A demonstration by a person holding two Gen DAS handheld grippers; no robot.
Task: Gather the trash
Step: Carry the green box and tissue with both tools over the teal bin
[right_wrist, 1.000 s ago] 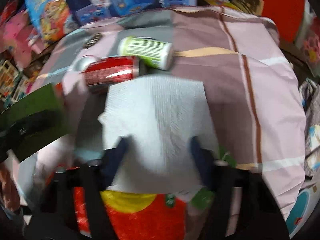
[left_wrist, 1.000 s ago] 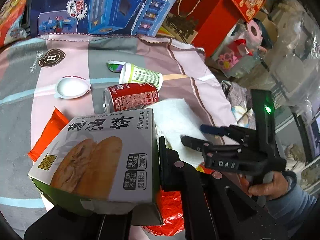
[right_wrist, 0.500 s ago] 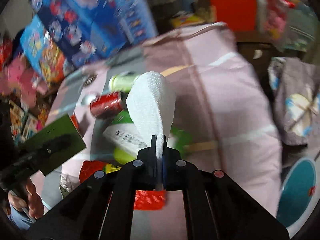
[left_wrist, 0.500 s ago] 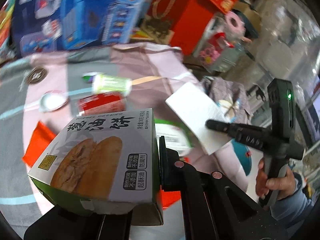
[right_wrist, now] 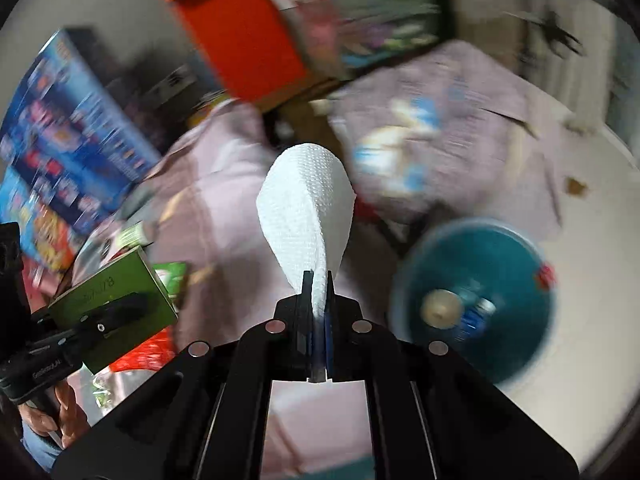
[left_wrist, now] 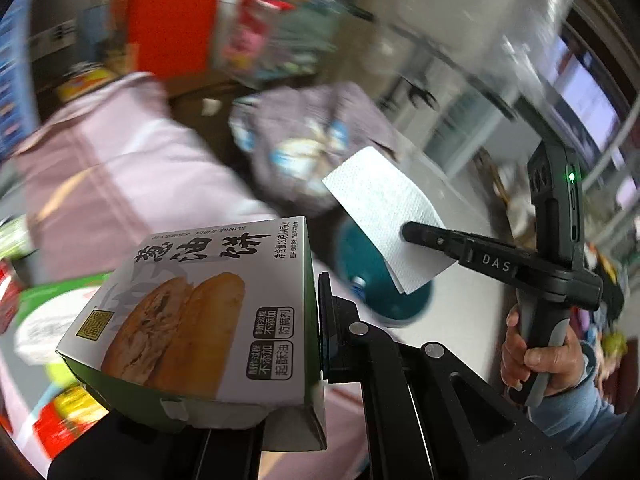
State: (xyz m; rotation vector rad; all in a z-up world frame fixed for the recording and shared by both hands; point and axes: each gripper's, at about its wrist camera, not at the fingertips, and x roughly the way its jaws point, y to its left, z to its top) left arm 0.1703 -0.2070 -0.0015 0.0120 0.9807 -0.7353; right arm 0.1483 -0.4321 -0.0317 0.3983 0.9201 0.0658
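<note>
My left gripper (left_wrist: 256, 364) is shut on a white and green pancake box (left_wrist: 200, 316), held in the air; it also shows in the right wrist view (right_wrist: 116, 300). My right gripper (right_wrist: 318, 280) is shut on a white paper towel (right_wrist: 308, 220) that stands up folded from the jaws. In the left wrist view the right gripper (left_wrist: 408, 236) holds the towel (left_wrist: 384, 216) above a teal round trash bin (left_wrist: 384, 300). The bin (right_wrist: 476, 300) lies low at the right of the right wrist view, with some items inside.
A pink striped cloth (left_wrist: 120, 184) covers the table with a red can (left_wrist: 6, 300), green packets (left_wrist: 60, 292) and red wrappers (left_wrist: 52, 428) at its left. A patterned cloth heap (right_wrist: 440, 132) lies beyond the bin. Toy boxes (right_wrist: 68, 120) and a red box (right_wrist: 240, 32) stand behind.
Both grippers have swung to the right, away from the table and toward the teal bin. The right gripper closed on the towel, lifted it off the table, and carries it.
</note>
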